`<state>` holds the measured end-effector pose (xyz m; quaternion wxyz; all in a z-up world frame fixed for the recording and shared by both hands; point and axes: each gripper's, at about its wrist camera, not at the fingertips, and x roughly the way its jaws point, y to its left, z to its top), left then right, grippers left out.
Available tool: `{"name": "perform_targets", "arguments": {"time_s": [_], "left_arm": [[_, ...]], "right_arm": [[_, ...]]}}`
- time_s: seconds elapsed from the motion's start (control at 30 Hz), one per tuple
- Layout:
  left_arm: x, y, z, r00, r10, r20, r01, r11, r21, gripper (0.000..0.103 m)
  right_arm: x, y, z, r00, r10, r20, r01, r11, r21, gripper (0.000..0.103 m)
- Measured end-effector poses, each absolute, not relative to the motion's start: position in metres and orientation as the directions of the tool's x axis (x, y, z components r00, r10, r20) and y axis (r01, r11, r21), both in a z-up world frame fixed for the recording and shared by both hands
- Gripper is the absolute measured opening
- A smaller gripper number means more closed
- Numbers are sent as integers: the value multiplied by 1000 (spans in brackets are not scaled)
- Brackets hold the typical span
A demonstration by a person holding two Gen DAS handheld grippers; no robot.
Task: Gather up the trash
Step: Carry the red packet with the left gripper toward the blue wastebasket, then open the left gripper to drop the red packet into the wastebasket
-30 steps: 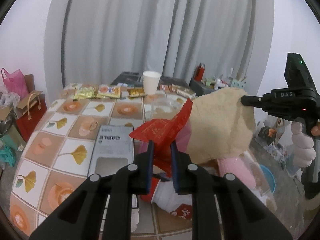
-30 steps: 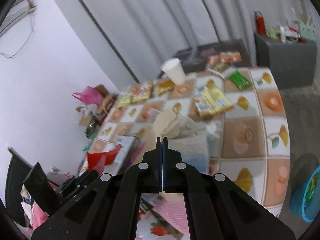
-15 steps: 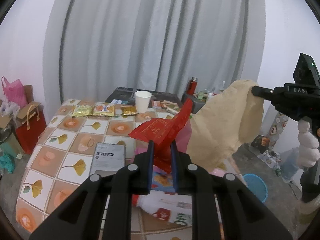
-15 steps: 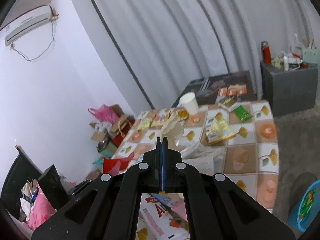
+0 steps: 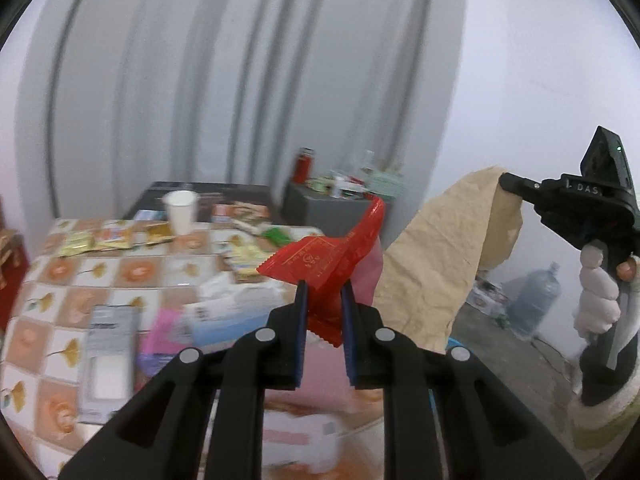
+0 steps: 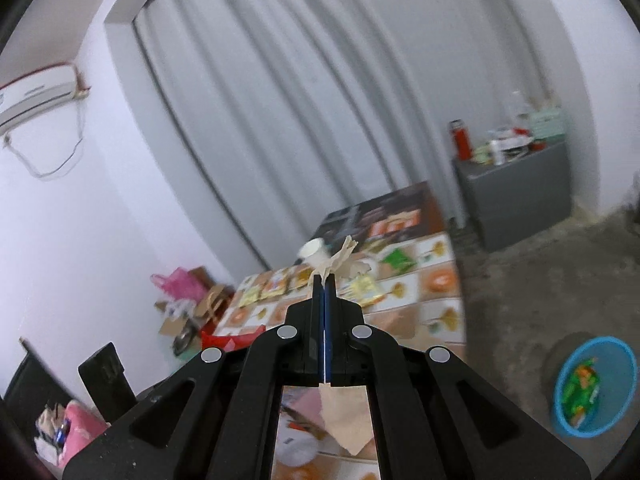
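Clearly, both pieces you carry are light, limp trash, so expect them to flap and swing as you move. Your left gripper (image 5: 323,292) pinches the red wrapper (image 5: 320,264) near its crimped bottom edge, jaws nearly together on the film; it is thin, glossy and slippery, so keep your hold deep on that serrated seam rather than on the loose upper tail curling toward one o'clock. Your right gripper (image 6: 325,280) is pressed fully together on the brown paper (image 5: 436,256), a creased, soft tan sheet hanging at three o'clock in the left wrist view, with a crumpled tuft poking past the tips. It tears easily; grip bunched folds, not a single layer. Both pieces hang in the air above the tiled table (image 5: 40,300). A blue basin (image 6: 612,364) holding wrappers sits on the floor at four o'clock in the right wrist view, probably the drop point.
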<state>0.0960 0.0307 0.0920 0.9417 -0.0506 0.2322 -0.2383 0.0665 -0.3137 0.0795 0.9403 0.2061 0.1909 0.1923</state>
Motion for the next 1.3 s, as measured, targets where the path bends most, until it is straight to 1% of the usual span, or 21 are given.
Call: {"name": "perform_targets", "arguments": {"time_s": [0.27,0.5,0.67,0.8,0.93,1.07,1.3], "left_arm": [[115,-70,92,609,-650,-454,617,748,-245,15],[138,-168,71,437,-726,-532,717,637,-281,15],[150,-241,53,338,-730,-593,752,589,-296,15],[160,-299,27,255,-722,-643,758,562,-330,15],[176,-354,-10,173,-696,-697,748,553,-366,15],[192,-402,-53,128,-651,-748,741,564,-364,15],[218,-463,-119,43,-587,-809,722,578,-381,15]], "right_arm": [[31,-392,60,914,264,-309,-92,875,475,0],[17,-455,31,925,123,-360,82,860,503,0],[22,-488,3,914,64,-401,174,830,529,0],[27,-518,-29,888,25,-459,261,794,549,0],[37,-543,-60,854,1,-520,339,757,559,0],[50,-565,-96,816,-2,-578,408,710,574,0],[78,-592,-152,747,-9,-665,507,656,560,0]]}}
